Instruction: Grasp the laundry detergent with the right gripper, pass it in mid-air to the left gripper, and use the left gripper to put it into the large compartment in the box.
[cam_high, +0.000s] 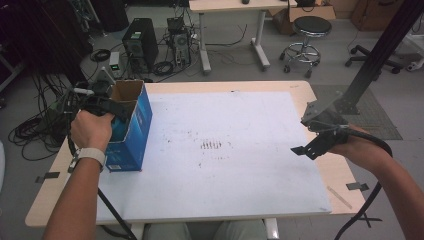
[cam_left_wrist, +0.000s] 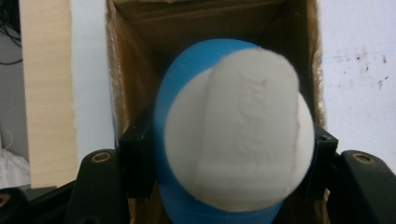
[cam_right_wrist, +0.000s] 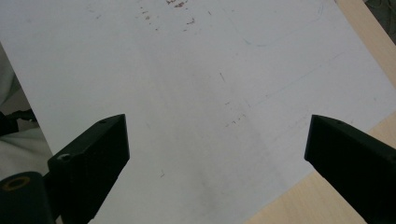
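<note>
We see a light wooden desk (cam_high: 310, 95) covered almost wholly by a white sheet (cam_high: 225, 150) marked with small dark specks near its middle. At the sheet's left edge stands a tall blue cardboard box (cam_high: 131, 135), open at the top, its brown inside showing. Our left gripper (cam_high: 107, 107) hangs right over that opening. In the left gripper view its black jaws are closed on either side of a rounded blue and white object (cam_left_wrist: 233, 135), which looks like smooth plastic: a blue body with a broad white, slightly grainy face crossed by a raised band with faint lines along its edges. The object sits just above the mouth of the box (cam_left_wrist: 135, 70), with the brown walls behind and around it. Our right gripper (cam_high: 320, 140) is well apart, above the right edge of the sheet. In the right gripper view (cam_right_wrist: 215, 149) its jaws are spread wide with nothing between them.
</note>
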